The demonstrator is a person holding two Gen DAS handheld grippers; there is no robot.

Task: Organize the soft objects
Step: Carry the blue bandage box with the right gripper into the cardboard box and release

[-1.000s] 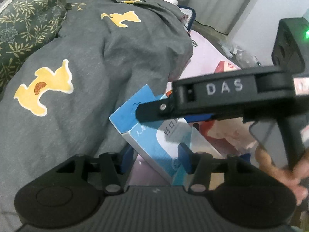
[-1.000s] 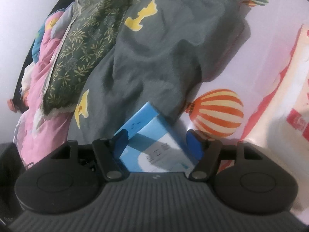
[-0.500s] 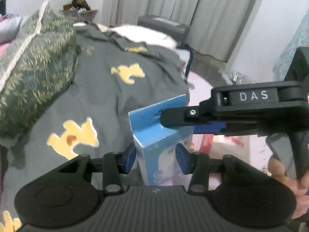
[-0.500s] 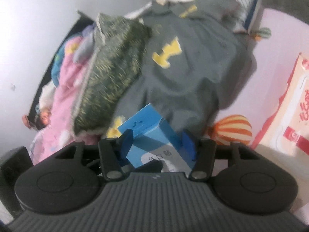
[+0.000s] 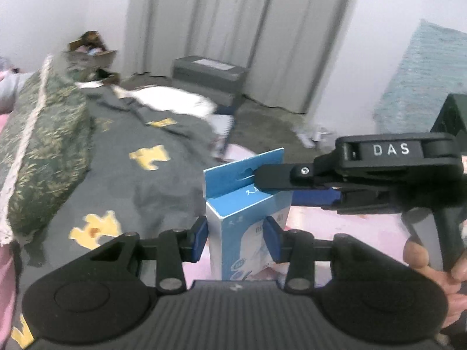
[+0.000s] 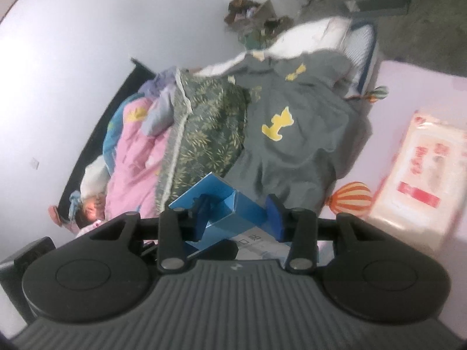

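Note:
A blue and white carton point(image 5: 233, 233) stands upright in the air above the bed, held from two sides. My left gripper point(image 5: 236, 236) has its blue pads pressed on the carton's lower sides. In the left wrist view, the right gripper's fingers point(image 5: 280, 175) reach in from the right and clamp the carton's top flap. In the right wrist view, the carton point(image 6: 233, 213) lies between the pads of my right gripper point(image 6: 238, 218). Those jaws are closing on it and the pads touch both sides.
A grey blanket point(image 5: 131, 180) with yellow figures covers the bed, a green leaf-patterned pillow point(image 5: 43, 145) to its left. A white packet with red print point(image 6: 420, 175) lies on the pink sheet point(image 6: 408, 93). A hand point(image 5: 423, 259) holds the right gripper's handle. Curtains and a grey box point(image 5: 207, 73) stand behind.
Both grippers have risen with the carton, which went from lying tilted on the bed to upright in the air. The right jaws have narrowed onto it. More of the room shows now.

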